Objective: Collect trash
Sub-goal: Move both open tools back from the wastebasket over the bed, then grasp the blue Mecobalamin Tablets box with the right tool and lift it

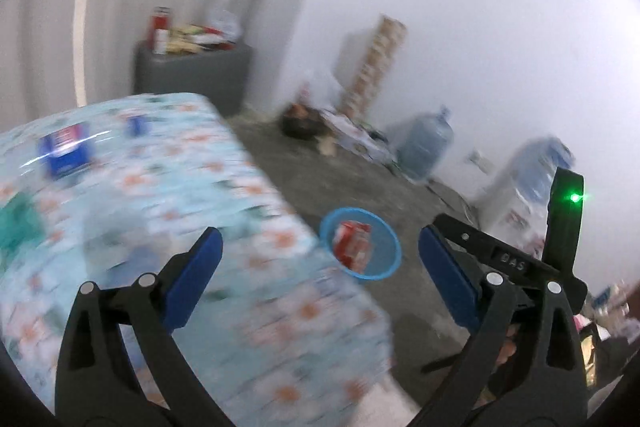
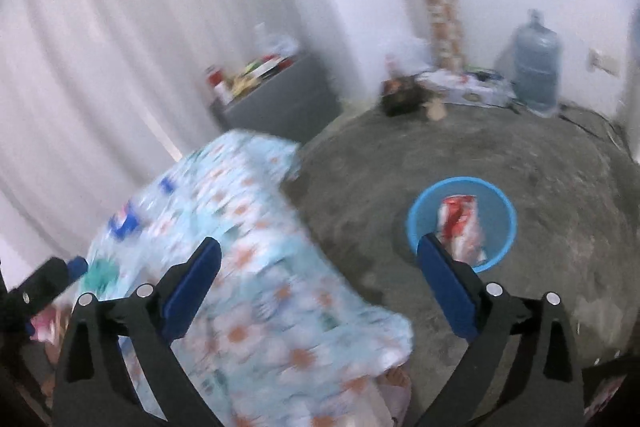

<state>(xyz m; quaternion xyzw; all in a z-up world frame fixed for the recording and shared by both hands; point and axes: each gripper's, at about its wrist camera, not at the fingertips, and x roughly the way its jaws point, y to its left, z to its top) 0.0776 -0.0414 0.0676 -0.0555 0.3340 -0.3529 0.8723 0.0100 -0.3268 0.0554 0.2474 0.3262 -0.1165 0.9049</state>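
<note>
While both our left gripper (image 1: 320, 267) and right gripper (image 2: 319, 267) hang spread and empty, the red packet (image 2: 460, 227) lies in the blue bin (image 2: 505, 215) at lower right, likely placed on the floor for easy dropping.

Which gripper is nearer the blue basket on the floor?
Right, as far as the views show. The right gripper hangs above the blue basket, one finger overlapping its rim; the left gripper sits farther off, over the table.

We see a printed cloth cover (image 2: 256, 291) on the table and a smooth blue plastic basin (image 2: 502, 223). It holds a glossy red-and-white wrapper (image 2: 460, 223). The floor (image 2: 560, 187) looks rough, matt concrete.
</note>
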